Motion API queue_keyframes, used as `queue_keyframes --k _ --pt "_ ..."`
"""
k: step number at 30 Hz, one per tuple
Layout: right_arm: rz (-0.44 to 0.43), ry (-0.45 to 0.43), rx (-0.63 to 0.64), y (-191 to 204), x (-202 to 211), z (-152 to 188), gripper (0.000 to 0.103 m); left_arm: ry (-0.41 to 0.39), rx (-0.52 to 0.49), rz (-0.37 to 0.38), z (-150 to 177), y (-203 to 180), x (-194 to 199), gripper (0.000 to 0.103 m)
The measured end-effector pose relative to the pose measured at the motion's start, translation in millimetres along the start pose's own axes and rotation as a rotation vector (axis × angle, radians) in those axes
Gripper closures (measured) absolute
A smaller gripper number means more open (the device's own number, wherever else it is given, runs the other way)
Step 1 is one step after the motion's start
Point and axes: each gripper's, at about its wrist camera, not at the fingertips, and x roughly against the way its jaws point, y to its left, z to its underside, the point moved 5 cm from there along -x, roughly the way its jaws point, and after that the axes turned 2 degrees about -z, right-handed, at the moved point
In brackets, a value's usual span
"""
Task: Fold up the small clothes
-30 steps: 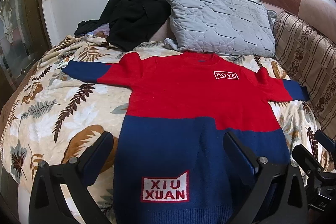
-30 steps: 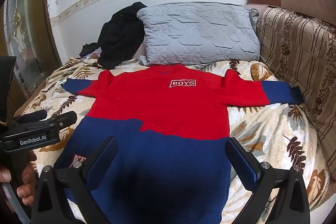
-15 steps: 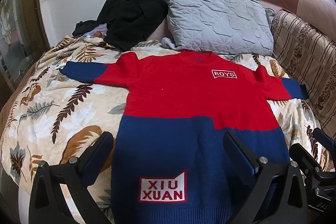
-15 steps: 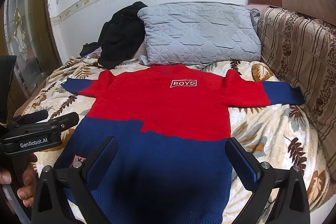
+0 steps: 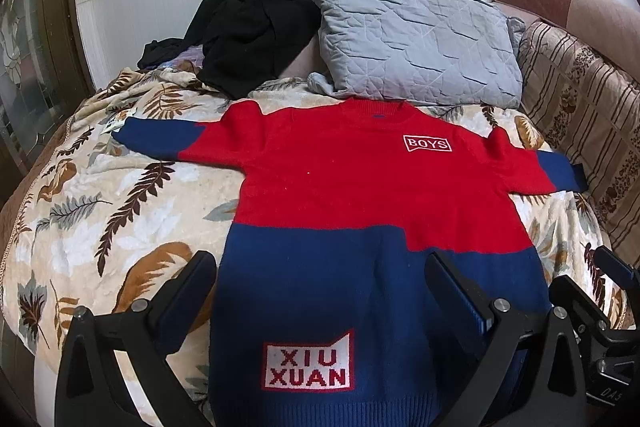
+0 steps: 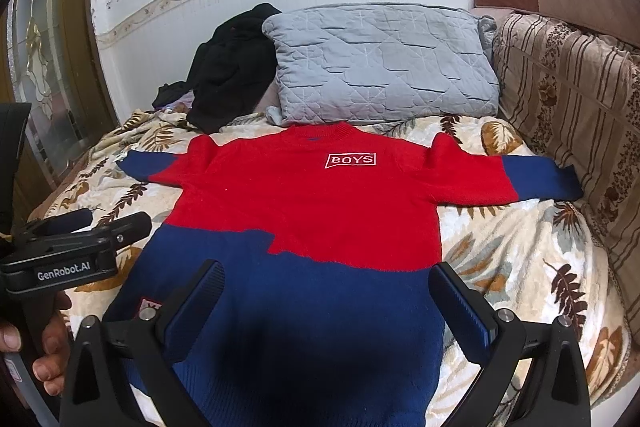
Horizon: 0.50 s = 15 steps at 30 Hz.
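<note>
- My left gripper (image 5: 320, 279) hangs spread wide over the hem end of the sweater (image 5: 360, 195), grasping nothing; my right gripper (image 6: 326, 285) is likewise released and empty above the blue lower half. If I close on the hem from this height, I judge I may pinch only the top layer of knit, and the front would peel off the back when lifted.
- The sweater lies flat, face up, on the leaf-print blanket (image 5: 100, 219) covering the bed, with both sleeves spread out. The blanket looks plush, so a low grab could catch it along with the hem and drag the whole garment askew.
- The two grippers sit close together near the hem; I can see my left gripper's body (image 6: 76, 255) at the edge of the right view. Crossing them during a fold risks a knock.
- The right sleeve (image 6: 536, 179) reaches almost to the striped cushion (image 6: 572, 131), leaving little room to get under the cuff.
- Beyond the collar, the grey pillow (image 5: 416, 39) and the black clothes (image 5: 256, 27) sit near; a fold carried too far could snag them.
</note>
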Motion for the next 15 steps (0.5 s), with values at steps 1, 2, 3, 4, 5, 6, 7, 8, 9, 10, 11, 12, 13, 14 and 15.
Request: queue_keyframes --k 1,2,3,4,5,6,7,8,9,10,11,12,13,14,15 --pt "-0.003 0.000 -0.003 -1 -1 0 0.000 0.002 0.000 -0.001 0 0 -1 0.000" --pt "-0.007 0.004 -0.005 -2 -2 0 0.000 0.004 0.000 0.001 0 0 -3 0.000" --pt "-0.008 0.008 -0.008 -3 -3 1 0.000 0.006 0.000 0.001 0 0 -4 0.000" --pt "-0.012 0.013 -0.012 -4 -5 1 0.000 0.007 0.001 0.000 1 2 -6 0.000" --pt "-0.018 0.017 -0.018 -7 -7 1 0.000 0.007 0.005 -0.001 1 4 -8 0.000" --pt "-0.023 0.020 -0.028 -12 -9 1 0.000 0.004 0.015 0.001 1 10 -10 0.000" --pt "-0.029 0.024 -0.038 -16 -11 1 0.000 0.001 0.023 0.000 2 16 -12 0.000" --pt "-0.044 0.031 -0.065 -26 -13 0 0.000 0.000 0.038 -0.010 1 27 -17 0.000" --pt "-0.052 0.031 -0.090 -34 -15 0 0.000 0.004 0.054 -0.023 1 37 -23 0.000" --pt "-0.065 0.024 -0.145 -53 -18 -1 0.000 0.016 0.088 -0.040 1 56 -32 0.000" --pt "-0.069 0.025 -0.191 -68 -20 -3 0.000 0.026 0.114 -0.053 1 69 -38 0.000" --pt "-0.069 0.036 -0.255 -88 -24 -3 0.000 0.035 0.144 -0.073 0 84 -46 0.000" --pt "-0.072 0.051 -0.335 -111 -30 -4 0.000 0.039 0.190 -0.116 -2 109 -56 0.000" --pt "-0.086 0.055 -0.442 -141 -36 -4 0.000 0.039 0.221 -0.157 -4 129 -64 0.000" --pt "-0.095 0.046 -0.534 -167 -41 -5 0.001 0.044 0.242 -0.187 -4 143 -70 0.000"
